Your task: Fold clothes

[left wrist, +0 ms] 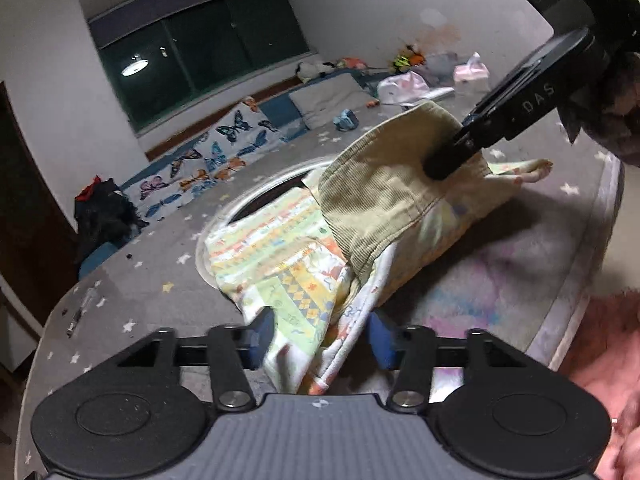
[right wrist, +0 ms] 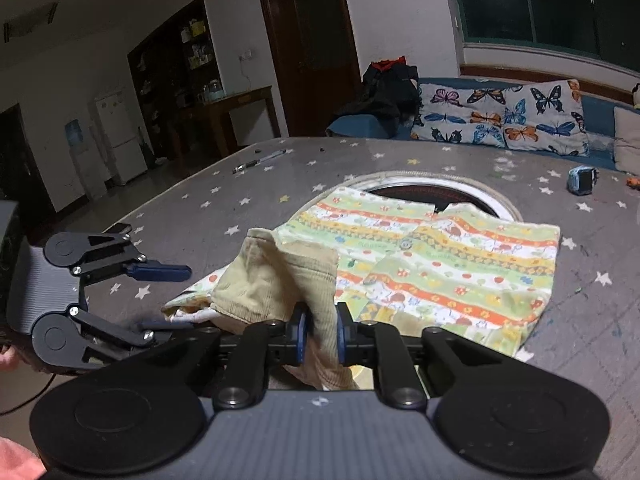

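Observation:
A child's garment (right wrist: 452, 264) with a green, orange and white print and a tan corduroy lining (right wrist: 272, 280) lies on the grey star-patterned table (right wrist: 224, 208). My right gripper (right wrist: 322, 336) is shut on a fold of the tan corduroy and lifts it; it shows in the left wrist view (left wrist: 452, 156) pinching the corduroy (left wrist: 384, 196). My left gripper (left wrist: 316, 340) is open, its blue pads either side of the printed cloth's hanging edge (left wrist: 304, 320). In the right wrist view the left gripper (right wrist: 172, 296) stands open at the garment's left end.
A round opening with a white rim (right wrist: 440, 184) sits in the table behind the garment. A blue toy (right wrist: 582, 180) and a pen (right wrist: 260, 160) lie on the table. A butterfly-print sofa (right wrist: 500, 116) with clutter stands behind.

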`<state>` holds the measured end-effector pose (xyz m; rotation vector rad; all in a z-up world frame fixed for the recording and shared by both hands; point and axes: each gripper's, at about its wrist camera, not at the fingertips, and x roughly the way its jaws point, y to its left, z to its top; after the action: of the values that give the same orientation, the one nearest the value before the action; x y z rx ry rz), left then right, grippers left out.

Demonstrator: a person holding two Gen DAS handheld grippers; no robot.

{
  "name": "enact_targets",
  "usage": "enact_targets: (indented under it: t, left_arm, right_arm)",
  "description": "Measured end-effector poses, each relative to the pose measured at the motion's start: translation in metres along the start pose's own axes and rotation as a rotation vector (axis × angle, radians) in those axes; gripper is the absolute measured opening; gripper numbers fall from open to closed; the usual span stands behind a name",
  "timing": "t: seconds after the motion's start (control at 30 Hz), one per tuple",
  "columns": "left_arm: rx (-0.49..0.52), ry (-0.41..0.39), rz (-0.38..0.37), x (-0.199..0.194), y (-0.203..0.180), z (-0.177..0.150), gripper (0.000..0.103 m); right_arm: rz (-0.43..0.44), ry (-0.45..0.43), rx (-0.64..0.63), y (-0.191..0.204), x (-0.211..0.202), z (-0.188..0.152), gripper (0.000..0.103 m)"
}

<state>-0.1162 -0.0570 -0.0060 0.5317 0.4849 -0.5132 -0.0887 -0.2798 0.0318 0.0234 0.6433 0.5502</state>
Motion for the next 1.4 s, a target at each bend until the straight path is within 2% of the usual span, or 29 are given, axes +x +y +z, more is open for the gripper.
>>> enact_targets:
  t: [0.07, 0.13, 0.2, 0.3, 0.47, 0.57, 0.63, 0.7, 0.8, 0.93, 1.13, 1.4]
  left_arm:
    - [0.001, 0.007, -0.009, 0.003, 0.000, -0.002, 0.036]
    - [-0.001, 0.012, -0.013, 0.006, 0.001, -0.004, 0.033]
    - [-0.012, 0.018, -0.019, 0.008, 0.003, -0.007, 0.026]
    - [-0.010, 0.016, -0.023, 0.007, 0.003, -0.008, 0.025]
    - [0.018, 0.008, -0.017, 0.005, 0.000, -0.009, 0.026]
    - [0.054, 0.013, -0.008, 0.004, -0.003, -0.012, 0.027]
    - [0.068, 0.016, -0.007, 0.004, -0.003, -0.015, 0.027]
    - [0.073, 0.016, -0.004, 0.003, -0.002, -0.018, 0.025]
    - [0.067, 0.009, -0.004, 0.001, -0.001, -0.020, 0.017]
    - [0.054, -0.010, -0.010, -0.009, 0.001, -0.017, 0.008]
    - [0.039, -0.035, -0.056, -0.041, 0.002, -0.011, 0.006]
    - [-0.018, 0.005, -0.126, -0.093, -0.010, -0.012, 0.006]
  right_arm:
    - [0.010, 0.011, -0.001, 0.001, 0.002, -0.004, 0.015]
    - [0.017, 0.023, -0.006, 0.002, 0.002, -0.009, 0.017]
    - [0.023, 0.033, -0.031, 0.005, 0.001, -0.015, 0.024]
    - [0.029, 0.048, -0.079, 0.014, -0.002, -0.025, 0.039]
    - [-0.024, 0.074, -0.216, 0.032, 0.000, -0.042, 0.039]
    - [-0.043, 0.071, -0.270, 0.040, -0.001, -0.050, 0.038]
    - [-0.050, 0.066, -0.282, 0.042, -0.002, -0.052, 0.033]
    - [-0.053, 0.061, -0.280, 0.042, -0.003, -0.053, 0.019]
    - [-0.043, 0.050, -0.264, 0.042, -0.006, -0.051, 0.008]
    - [-0.030, 0.029, -0.241, 0.042, -0.014, -0.044, 0.005]
    - [0.008, 0.012, -0.218, 0.041, -0.046, -0.034, 0.004]
    - [0.079, 0.045, -0.177, 0.053, -0.112, -0.034, 0.004]
